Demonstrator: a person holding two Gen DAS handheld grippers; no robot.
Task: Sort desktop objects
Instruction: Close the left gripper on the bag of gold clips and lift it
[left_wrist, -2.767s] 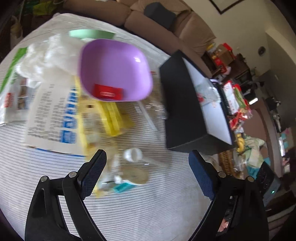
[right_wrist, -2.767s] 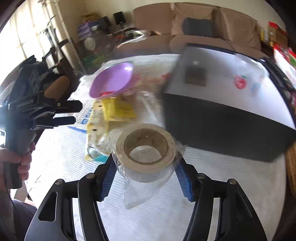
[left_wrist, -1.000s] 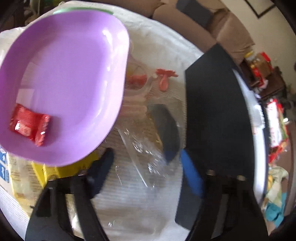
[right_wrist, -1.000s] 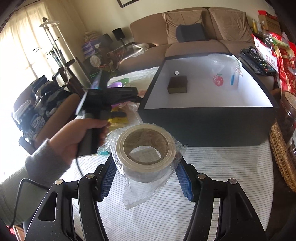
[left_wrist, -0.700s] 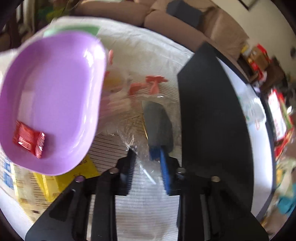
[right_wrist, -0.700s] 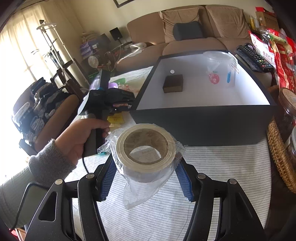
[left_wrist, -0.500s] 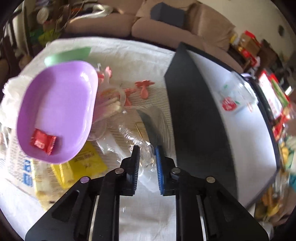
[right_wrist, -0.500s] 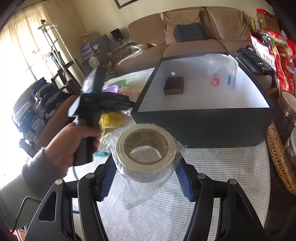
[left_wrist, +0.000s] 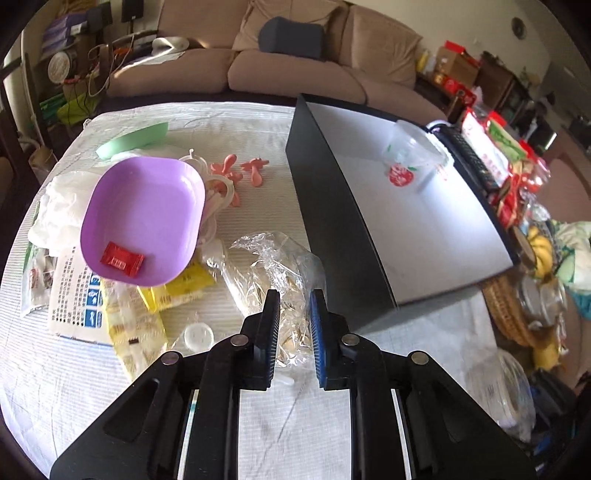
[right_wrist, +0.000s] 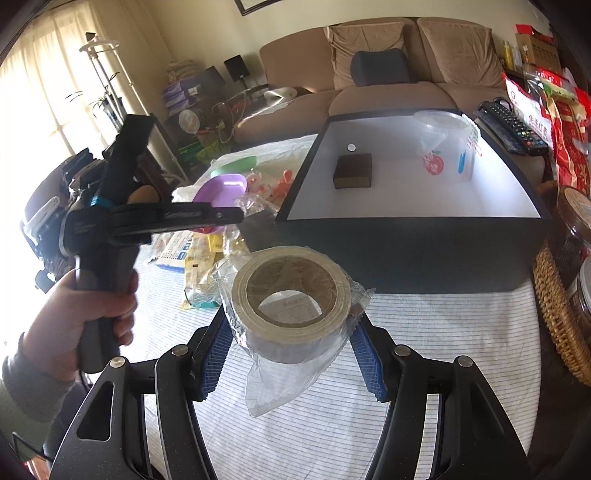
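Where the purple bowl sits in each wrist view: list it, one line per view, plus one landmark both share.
Left wrist view: the purple bowl lies left of centre on the striped tablecloth, a red wrapped sweet inside it.
Right wrist view: the purple bowl shows small, left of centre, just above the left gripper crossing in front.
Shared landmark: the black box to the bowl's right in both.
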